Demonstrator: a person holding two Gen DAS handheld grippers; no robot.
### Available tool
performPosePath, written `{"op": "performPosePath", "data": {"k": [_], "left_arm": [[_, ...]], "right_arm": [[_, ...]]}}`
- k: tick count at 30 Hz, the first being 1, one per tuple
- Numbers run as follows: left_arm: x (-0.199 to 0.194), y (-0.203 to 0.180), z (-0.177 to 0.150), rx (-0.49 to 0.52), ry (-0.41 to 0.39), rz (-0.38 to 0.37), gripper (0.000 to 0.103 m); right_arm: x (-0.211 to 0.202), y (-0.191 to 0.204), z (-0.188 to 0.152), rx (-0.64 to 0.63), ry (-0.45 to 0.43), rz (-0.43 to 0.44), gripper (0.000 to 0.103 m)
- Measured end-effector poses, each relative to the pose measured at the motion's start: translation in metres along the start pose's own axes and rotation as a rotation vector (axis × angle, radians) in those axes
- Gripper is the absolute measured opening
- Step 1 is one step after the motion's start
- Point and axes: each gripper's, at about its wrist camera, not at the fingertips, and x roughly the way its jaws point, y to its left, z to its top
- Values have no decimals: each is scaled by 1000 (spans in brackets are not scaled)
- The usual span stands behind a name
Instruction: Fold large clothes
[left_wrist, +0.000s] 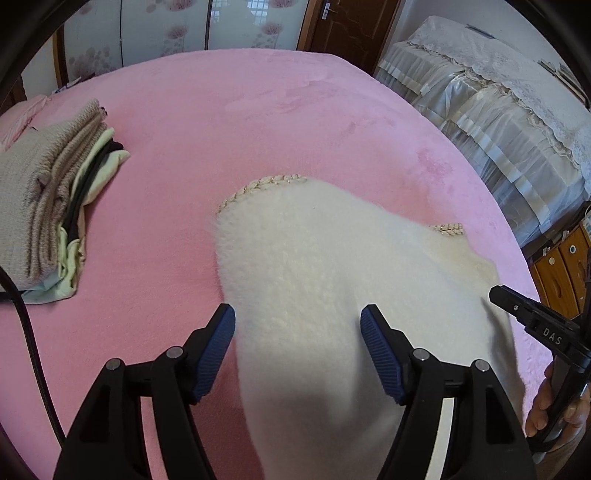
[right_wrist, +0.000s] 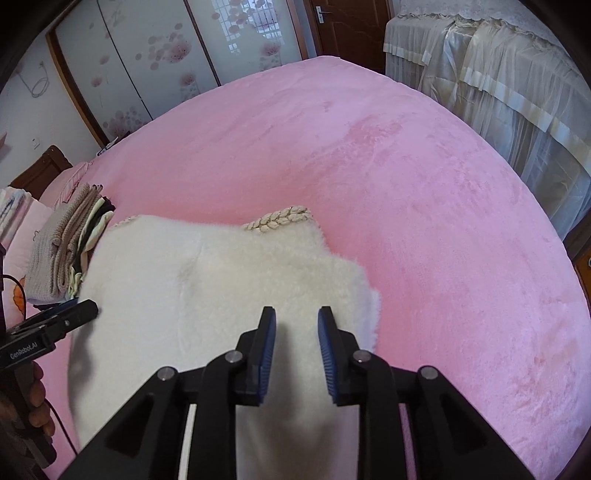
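A fluffy cream-white garment (left_wrist: 325, 266) with braided gold trim lies partly folded on the pink bed (left_wrist: 258, 122); it also shows in the right wrist view (right_wrist: 221, 273). My left gripper (left_wrist: 297, 323) is open wide, hovering over the garment's near left part. My right gripper (right_wrist: 296, 325) is open with a narrower gap, over the garment's near right edge, holding nothing. Each gripper shows at the edge of the other's view: the right one (left_wrist: 532, 317), the left one (right_wrist: 51, 325).
A stack of folded clothes (left_wrist: 51, 206) sits at the bed's left side, also in the right wrist view (right_wrist: 70, 243). A lace-covered piece of furniture (left_wrist: 498, 110) stands to the right, a wooden drawer unit (left_wrist: 561, 266) near it. Sliding flowered doors stand behind the bed (right_wrist: 406, 184).
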Motion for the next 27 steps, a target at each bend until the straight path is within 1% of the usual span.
{"op": "performPosePath", "data": {"k": [2,3,4,5,6,8,11,16,19,22,24,25,27], "left_arm": [[-15,-3,-1,1,-18,13,70],[-25,-3,-2,0,-28,15,70],[-33,-5,-2,-4,-36,11,70],[-44,-5,-4,-8,-48,4,70],[-55,-6,-5,-10,-61,-4,70],[-79,-9,-7,-4,-88,-20,70],[-114,-15,-13,20,-127,-45,70],[-163,-26,-25,84,-170,-97,70],[-184,-29,-35,114,-186,-96,70],[-197,-32,-48,141,-159,-115,70],[-202,-34,-58,150,-146,-99,70],[-201,-34,-62,156,-123,-95,70],[-200,-33,-70,151,-113,-96,70]], "right_arm": [[-14,3,-2,3,-6,0,36],[-24,4,-3,5,-14,5,37],[-35,5,-4,9,-26,11,41],[-47,6,-5,14,-40,20,46],[-57,6,-5,19,-52,29,49],[-83,10,-8,15,-86,36,60],[-123,17,-13,-8,-143,44,70],[-178,30,-22,-56,-219,53,74],[-201,37,-28,-93,-255,49,75],[-213,43,-35,-136,-255,47,79],[-217,44,-40,-163,-246,56,80],[-218,45,-44,-176,-242,48,80],[-218,43,-50,-175,-258,-20,80]]}}
